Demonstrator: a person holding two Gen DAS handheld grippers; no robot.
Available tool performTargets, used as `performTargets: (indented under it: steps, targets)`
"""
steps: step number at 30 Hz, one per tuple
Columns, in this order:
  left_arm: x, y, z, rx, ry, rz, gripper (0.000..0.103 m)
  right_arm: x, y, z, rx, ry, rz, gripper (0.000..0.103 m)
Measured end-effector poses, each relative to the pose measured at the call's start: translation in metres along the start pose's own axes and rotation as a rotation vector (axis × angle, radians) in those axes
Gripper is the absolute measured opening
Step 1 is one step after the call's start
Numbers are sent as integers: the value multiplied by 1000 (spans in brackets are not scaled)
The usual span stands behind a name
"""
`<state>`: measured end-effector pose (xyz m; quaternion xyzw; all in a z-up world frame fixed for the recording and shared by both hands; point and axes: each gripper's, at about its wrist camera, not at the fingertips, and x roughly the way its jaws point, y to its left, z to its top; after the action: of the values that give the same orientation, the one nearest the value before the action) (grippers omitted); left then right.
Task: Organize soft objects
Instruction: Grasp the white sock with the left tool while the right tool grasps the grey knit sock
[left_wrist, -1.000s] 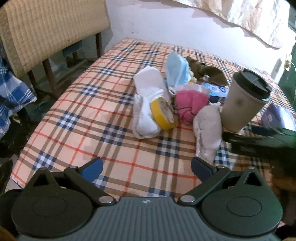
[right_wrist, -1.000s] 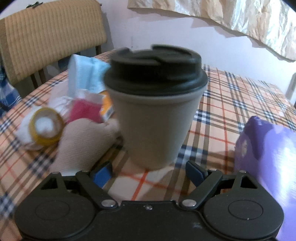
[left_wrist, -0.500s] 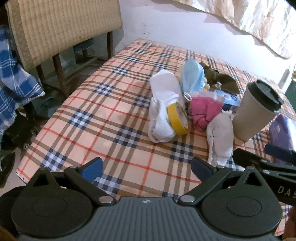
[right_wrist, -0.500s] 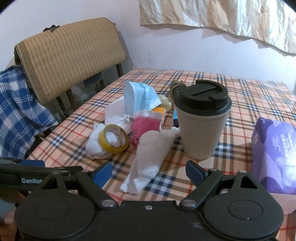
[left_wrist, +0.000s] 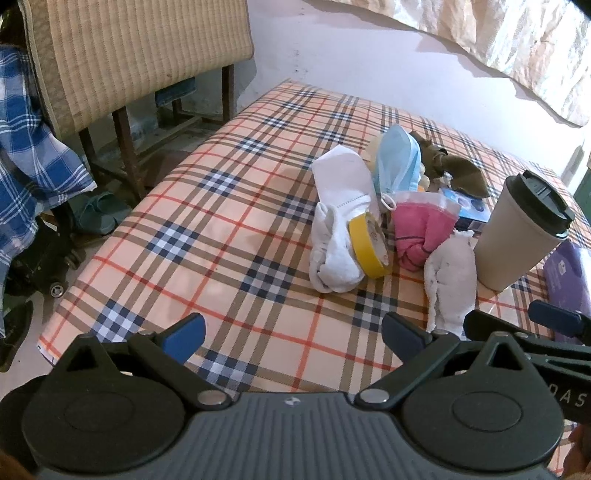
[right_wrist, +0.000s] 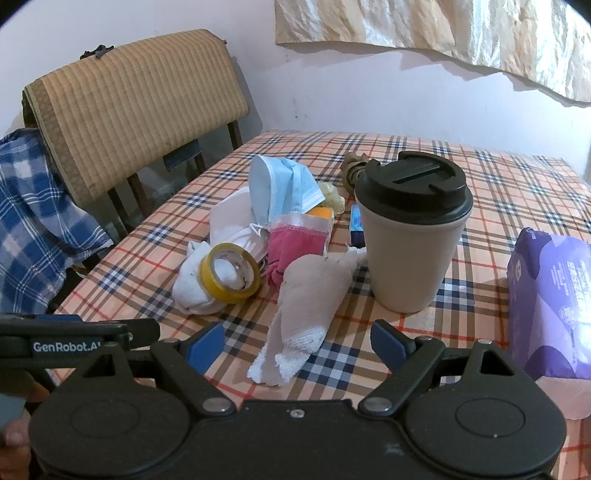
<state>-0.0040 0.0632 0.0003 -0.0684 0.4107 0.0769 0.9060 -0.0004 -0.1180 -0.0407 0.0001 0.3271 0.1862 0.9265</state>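
Soft things lie heaped near the middle of the plaid table (right_wrist: 517, 177): a white sock (right_wrist: 194, 282) with a yellow tape roll (right_wrist: 229, 275) leaning on it, a pink cloth (right_wrist: 290, 249) to the right of the roll, a blue face mask (right_wrist: 280, 190) standing behind, a folded white mask (left_wrist: 343, 177) and a brown rag (left_wrist: 456, 173) at the far side. A pale towel (right_wrist: 310, 306) stretches from the pile toward the near edge, its far end touching the beige cup (right_wrist: 412, 236) with the black lid. A purple pack (right_wrist: 550, 306) sits at the right, apart from the cup. The left claw (left_wrist: 293, 332) hovers over the near left part of the table, released and holding nothing. The right claw (right_wrist: 297, 341) hangs above the near end of the towel, also spread wide and empty. A chair (right_wrist: 136, 99) stands at the far left with a blue checked cloth (right_wrist: 33, 221) beside it.
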Motion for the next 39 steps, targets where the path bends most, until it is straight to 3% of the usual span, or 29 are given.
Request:
performTargets:
  steps: [14, 25, 36, 39]
  targets:
    - [8, 5, 2, -5, 6, 1, 103, 9, 1, -1, 8, 22, -2, 101]
    - [43, 8, 19, 6, 6, 33, 103, 19, -4, -2, 21, 36, -4, 101]
    - [78, -5, 35, 44, 11, -19, 103, 34, -11, 0, 35, 53, -15, 101]
    - [87, -9, 36, 56, 13, -33, 99, 40, -10, 1, 36, 64, -20, 101]
